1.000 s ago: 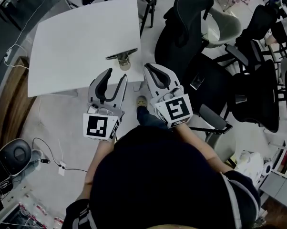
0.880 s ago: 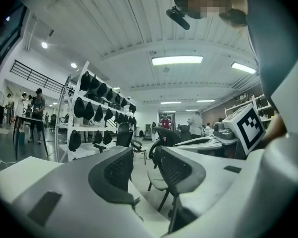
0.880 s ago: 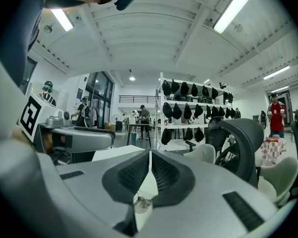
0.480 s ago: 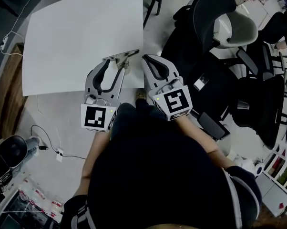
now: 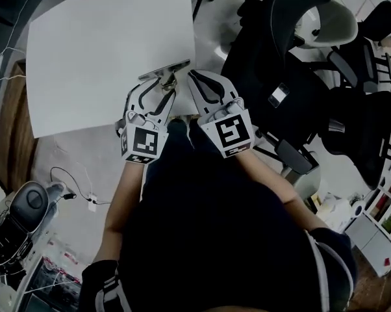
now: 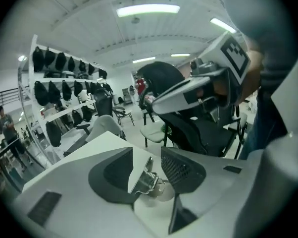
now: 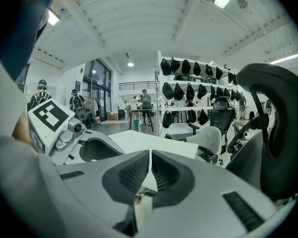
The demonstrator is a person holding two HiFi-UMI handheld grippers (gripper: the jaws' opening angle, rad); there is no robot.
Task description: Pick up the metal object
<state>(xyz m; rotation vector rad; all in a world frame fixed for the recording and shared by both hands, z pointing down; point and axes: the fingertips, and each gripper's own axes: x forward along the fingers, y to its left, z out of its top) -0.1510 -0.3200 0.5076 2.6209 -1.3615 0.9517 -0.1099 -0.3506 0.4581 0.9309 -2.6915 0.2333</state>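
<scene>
Lining up the grasp: left claw [image 6: 146, 155] is spread wide, with the metal object [image 6: 148, 178] between its jaws at the desk [image 5: 104, 51] edge, not pinched yet. Right claw [image 7: 150, 157] is closed and empty, just beside. Next I'd squeeze left, then lift.

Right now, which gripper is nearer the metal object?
Left. The metal object sits between the open jaws of the left gripper; the right gripper, shut, is just right of it.
</scene>
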